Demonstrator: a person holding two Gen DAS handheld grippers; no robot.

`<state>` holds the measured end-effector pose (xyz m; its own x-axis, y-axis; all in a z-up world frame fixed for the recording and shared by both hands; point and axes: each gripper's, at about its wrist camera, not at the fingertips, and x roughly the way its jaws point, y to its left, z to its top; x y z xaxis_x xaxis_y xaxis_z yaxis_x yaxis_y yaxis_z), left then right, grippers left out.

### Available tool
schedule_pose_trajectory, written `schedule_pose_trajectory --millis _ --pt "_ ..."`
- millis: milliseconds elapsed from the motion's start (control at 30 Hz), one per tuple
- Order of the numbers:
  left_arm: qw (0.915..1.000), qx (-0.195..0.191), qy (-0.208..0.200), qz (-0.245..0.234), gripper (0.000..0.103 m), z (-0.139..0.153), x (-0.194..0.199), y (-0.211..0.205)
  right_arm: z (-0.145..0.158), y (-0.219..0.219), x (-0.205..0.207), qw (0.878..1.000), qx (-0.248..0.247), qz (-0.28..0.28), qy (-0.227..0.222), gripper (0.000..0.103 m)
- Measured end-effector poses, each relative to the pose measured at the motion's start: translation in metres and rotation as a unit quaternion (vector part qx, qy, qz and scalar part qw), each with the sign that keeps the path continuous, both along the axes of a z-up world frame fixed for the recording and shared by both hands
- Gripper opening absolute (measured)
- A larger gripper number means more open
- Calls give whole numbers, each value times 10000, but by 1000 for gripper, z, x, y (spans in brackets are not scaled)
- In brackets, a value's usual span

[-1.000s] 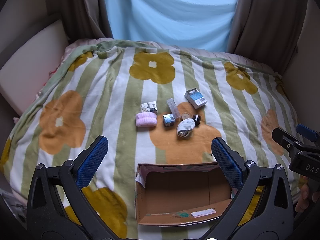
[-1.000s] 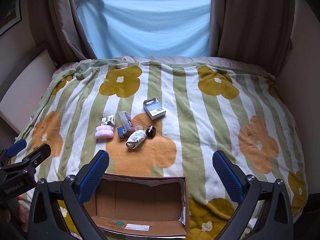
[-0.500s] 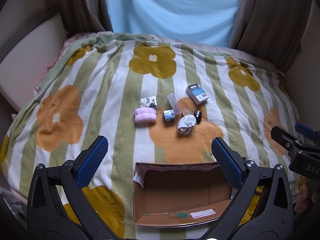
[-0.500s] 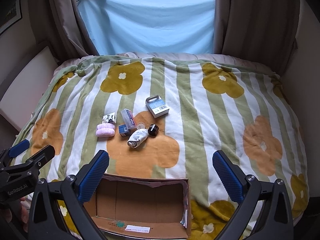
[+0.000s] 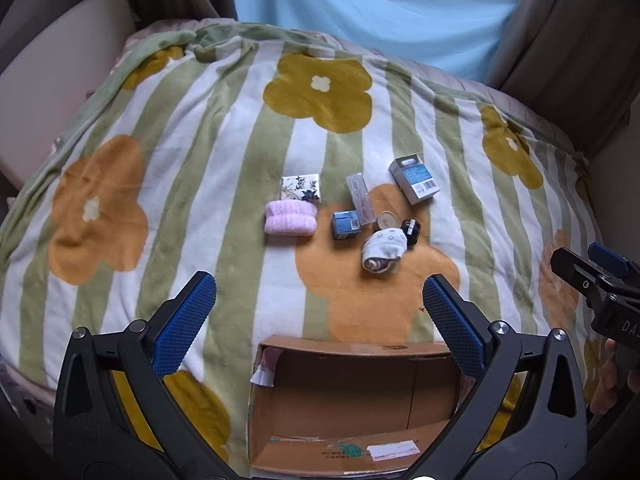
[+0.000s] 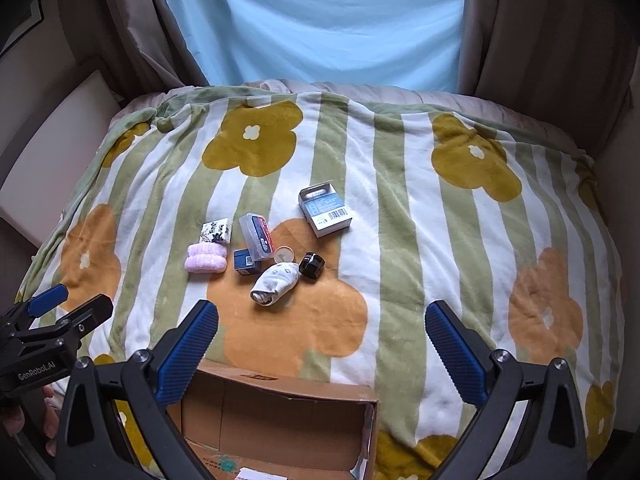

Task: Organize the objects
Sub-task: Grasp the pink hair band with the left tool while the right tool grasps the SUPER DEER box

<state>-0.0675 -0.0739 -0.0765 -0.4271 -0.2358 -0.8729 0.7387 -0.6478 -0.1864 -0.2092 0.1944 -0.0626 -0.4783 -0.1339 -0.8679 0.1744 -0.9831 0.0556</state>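
Hovering wide open and empty, my left claw (image 5: 316, 304) and right claw (image 6: 320, 328); rolled sock (image 5: 382, 250) lies far of both, nearer left.

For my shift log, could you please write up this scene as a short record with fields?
surface: striped floral blanket
container: open cardboard box, near edge, nothing visible inside
loose items: pink rolled cloth, white rolled sock, black jar, blue-white carton, small blue box, clear case, patterned packet, small round lid
left tongs: open, holding nothing
right tongs: open, holding nothing
progress: no item boxed yet
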Motion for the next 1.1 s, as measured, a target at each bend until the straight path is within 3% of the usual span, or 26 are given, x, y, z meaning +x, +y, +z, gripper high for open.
schedule_pose_trajectory --millis 400,700,1100 --pt "9961 558 -483 491 102 -101 -63 -73 -76 5 -111 9959 8 693 -583 103" --pt "9862 1070 -925 861 102 -184 -88 -115 -138 -4 -194 9889 177 1150 -927 103" --pt "9779 1237 -1319 1046 102 -241 -104 -144 -210 -30 -253 9786 370 1478 -1387 103"
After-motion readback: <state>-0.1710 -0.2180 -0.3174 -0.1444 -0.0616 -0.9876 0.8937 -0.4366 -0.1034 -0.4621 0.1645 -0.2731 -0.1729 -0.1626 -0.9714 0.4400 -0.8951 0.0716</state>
